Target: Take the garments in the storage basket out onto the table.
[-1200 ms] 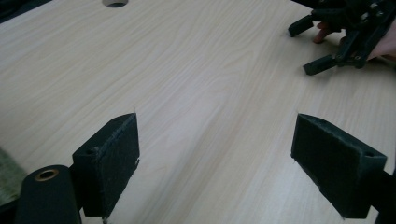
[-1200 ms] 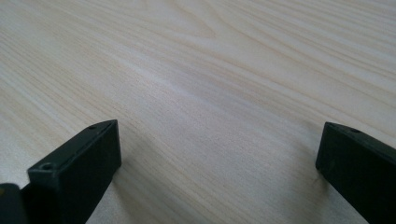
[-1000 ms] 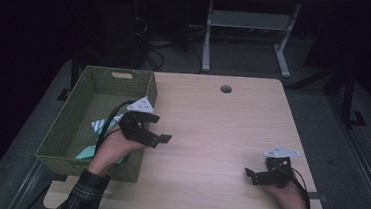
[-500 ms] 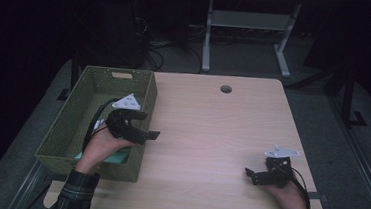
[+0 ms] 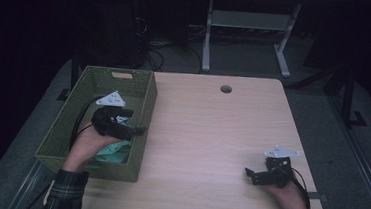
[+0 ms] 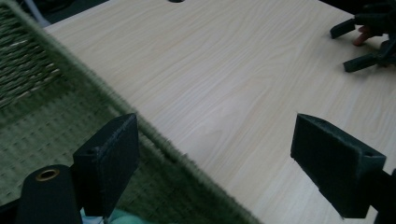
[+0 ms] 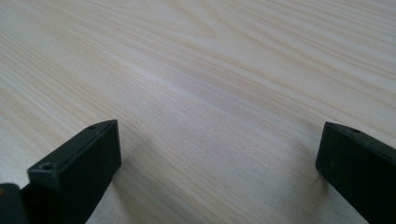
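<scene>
A green woven basket [image 5: 87, 79] stands on the left part of the wooden table [image 5: 211, 131]. My left gripper [image 5: 139, 129] hovers over the basket's right wall [image 6: 140, 126], open, with one jaw over the basket and the other over the table. A pale green cloth [image 5: 114, 151] lies in the basket under the hand; a bit of it shows at the bottom of the left gripper view [image 6: 116, 218]. My right gripper [image 5: 249, 173] rests open on the table near the front right corner, nothing between its jaws, and appears far off in the left gripper view [image 6: 359, 46].
A round cable hole [image 5: 226, 89] sits near the table's far edge. Beyond the table a white desk frame [image 5: 249, 29] and cables [image 5: 158, 44] lie on the dark floor. Bare wood [image 7: 210, 93] spreads between the two grippers.
My left gripper has moved left and back, from over the table beside the basket to over the basket's right wall. The right gripper has stayed put.
</scene>
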Motion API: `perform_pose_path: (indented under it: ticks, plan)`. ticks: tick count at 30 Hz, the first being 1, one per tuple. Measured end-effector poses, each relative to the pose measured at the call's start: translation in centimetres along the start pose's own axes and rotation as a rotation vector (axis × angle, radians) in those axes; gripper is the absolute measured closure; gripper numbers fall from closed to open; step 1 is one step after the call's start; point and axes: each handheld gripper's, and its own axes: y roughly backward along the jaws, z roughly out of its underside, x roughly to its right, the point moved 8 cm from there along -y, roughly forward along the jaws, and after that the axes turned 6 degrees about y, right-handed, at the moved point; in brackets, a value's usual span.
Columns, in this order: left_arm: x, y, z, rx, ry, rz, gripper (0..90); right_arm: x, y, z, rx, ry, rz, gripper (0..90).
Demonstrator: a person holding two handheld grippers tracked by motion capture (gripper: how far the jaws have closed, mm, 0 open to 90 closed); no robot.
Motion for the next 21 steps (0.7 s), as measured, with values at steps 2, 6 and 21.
perform_pose_path:
  ticks: [2,6,21]
  plan:
    - [-0.9,0.4,0.4,-0.008,0.005,-0.017,15.0,0.0,0.0,0.0,0.000,0.001,0.000,0.0]
    - [-1.7,0.8,0.7,-0.001,0.021,-0.028,15.1,0.0,0.0,0.0,0.000,0.001,0.000,0.0]
    - [-4.3,1.3,2.9,-0.049,0.022,-0.064,19.1,0.0,0.0,0.0,0.000,0.001,0.000,0.0]
